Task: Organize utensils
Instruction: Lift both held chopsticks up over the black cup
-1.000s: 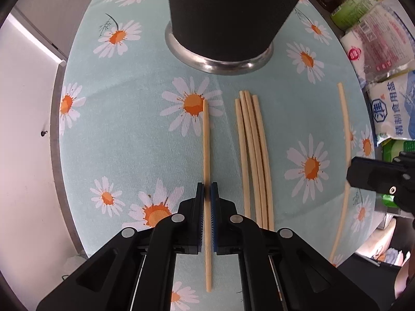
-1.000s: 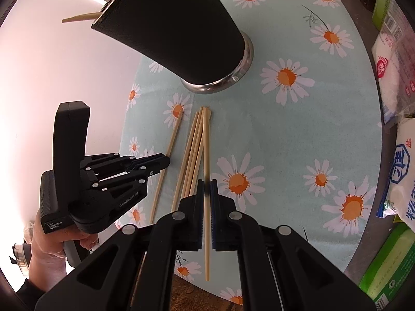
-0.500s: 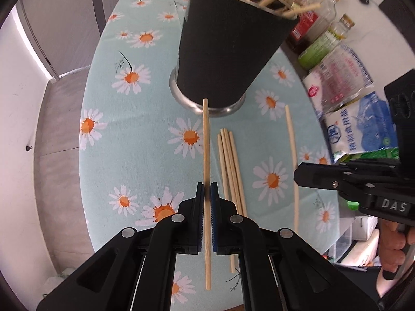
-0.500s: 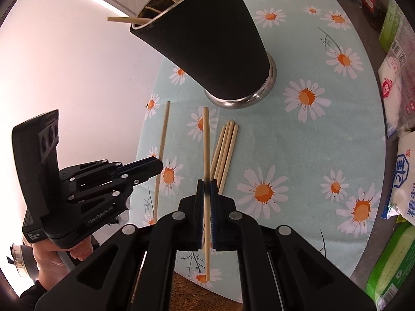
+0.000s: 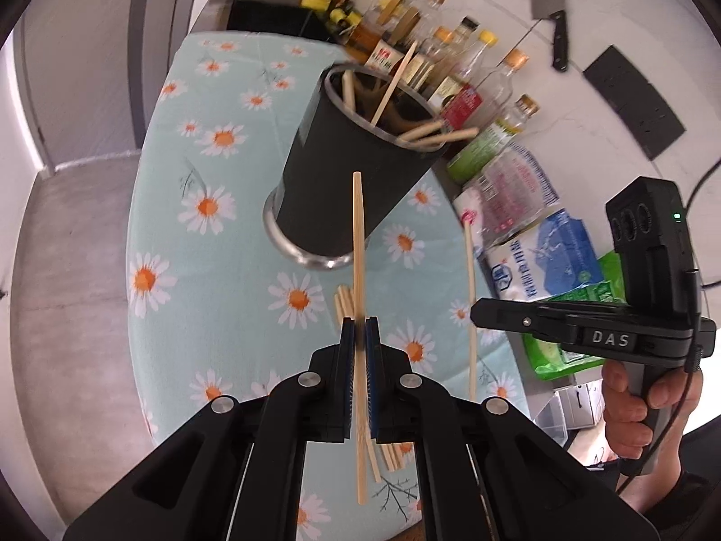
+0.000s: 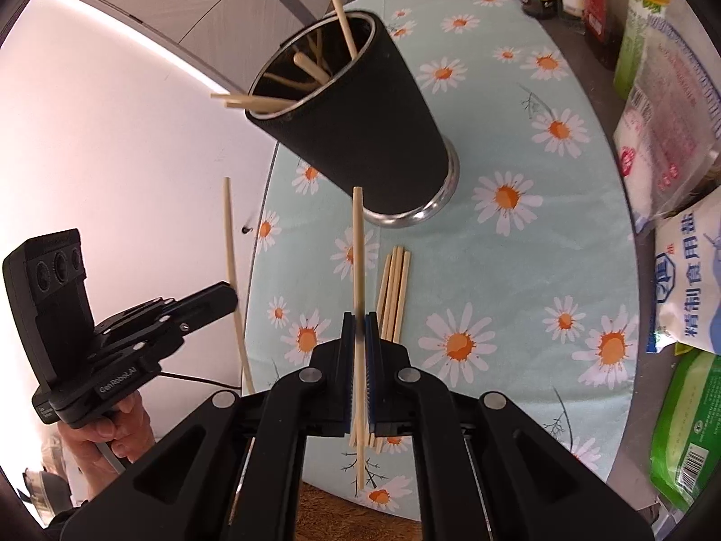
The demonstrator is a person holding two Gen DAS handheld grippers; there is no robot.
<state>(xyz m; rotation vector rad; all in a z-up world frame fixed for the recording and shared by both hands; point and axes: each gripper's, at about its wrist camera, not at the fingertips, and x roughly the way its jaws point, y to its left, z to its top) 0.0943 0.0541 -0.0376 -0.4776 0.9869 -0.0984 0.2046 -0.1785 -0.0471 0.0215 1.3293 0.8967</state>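
A black utensil cup (image 5: 356,171) with a steel base stands on the daisy tablecloth and holds several wooden chopsticks; it also shows in the right wrist view (image 6: 360,135). My left gripper (image 5: 359,338) is shut on one chopstick (image 5: 358,243), held in the air below the cup's rim. My right gripper (image 6: 359,333) is shut on another chopstick (image 6: 357,252), also lifted. A bundle of loose chopsticks (image 6: 394,288) lies on the cloth in front of the cup. Each gripper shows in the other's view, with its chopstick (image 5: 469,297) (image 6: 232,270).
Sauce bottles (image 5: 432,58) stand behind the cup. Bags of salt and groceries (image 6: 685,279) line the right side of the table. A cleaver (image 5: 547,9) hangs on the wall. The table edge (image 6: 261,234) drops to the floor on the left.
Both grippers have lifted their chopsticks off the cloth and risen well above the table, so the cup's open top has come into view.
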